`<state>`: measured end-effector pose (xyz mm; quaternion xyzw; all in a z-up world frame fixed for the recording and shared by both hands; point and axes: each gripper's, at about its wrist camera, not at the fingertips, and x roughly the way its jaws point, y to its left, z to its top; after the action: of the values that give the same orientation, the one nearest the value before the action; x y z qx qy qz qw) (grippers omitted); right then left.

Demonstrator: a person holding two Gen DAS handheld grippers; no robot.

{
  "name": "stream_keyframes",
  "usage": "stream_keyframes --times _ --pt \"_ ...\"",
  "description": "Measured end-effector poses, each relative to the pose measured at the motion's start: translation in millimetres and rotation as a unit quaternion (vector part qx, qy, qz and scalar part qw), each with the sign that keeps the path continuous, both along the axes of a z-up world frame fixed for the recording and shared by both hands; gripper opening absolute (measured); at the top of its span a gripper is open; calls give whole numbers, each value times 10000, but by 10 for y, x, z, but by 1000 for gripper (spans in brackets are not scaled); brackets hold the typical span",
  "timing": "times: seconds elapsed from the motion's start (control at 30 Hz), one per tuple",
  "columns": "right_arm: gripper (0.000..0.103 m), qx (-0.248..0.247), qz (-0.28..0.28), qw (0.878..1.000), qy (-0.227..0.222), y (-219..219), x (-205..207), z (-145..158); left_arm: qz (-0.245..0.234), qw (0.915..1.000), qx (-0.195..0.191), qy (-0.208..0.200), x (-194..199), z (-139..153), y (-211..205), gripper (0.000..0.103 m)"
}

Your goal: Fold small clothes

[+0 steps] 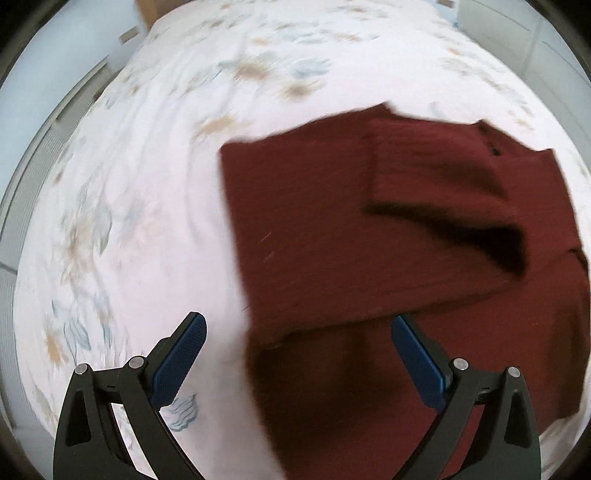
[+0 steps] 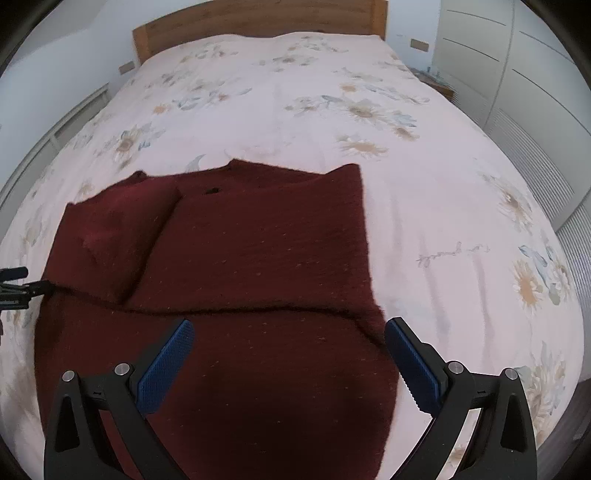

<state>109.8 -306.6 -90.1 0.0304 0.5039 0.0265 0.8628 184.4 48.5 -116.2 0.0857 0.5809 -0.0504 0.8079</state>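
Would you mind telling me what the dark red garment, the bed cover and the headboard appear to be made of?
The dark red garment looks like a soft knit, probably wool or acrylic: matte, fuzzy at its edges, with fine ribbed rows and light flecks. The bed cover looks like thin woven cotton, matte, with a printed flower pattern and shallow creases. The headboard looks like wood: warm brown, smooth, with a faint grain.
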Motion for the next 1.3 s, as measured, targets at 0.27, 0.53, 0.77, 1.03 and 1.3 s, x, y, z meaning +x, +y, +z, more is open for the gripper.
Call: stream_keyframes --times 0.27,0.53,0.77,1.03,1.3 --pt "103 -143 159 9996 165 184 23 -87 93 9994 346 -33 79 -438 138 99" --pt "103 -209 350 9986 323 426 88 -190 -12 9998 -181 -6 215 -479 84 64" --pt "103 -338 767 9962 231 798 243 -45 -358 9991 -108 -204 221 -385 -88 12" --pt "103 -443 1417 9889 -102 1420 535 215 -214 9987 -424 -187 141 -289 161 12" --pt "103 -719 2283 9709 40 2279 928 16 -297 9987 -331 -238 18 -355 149 12"
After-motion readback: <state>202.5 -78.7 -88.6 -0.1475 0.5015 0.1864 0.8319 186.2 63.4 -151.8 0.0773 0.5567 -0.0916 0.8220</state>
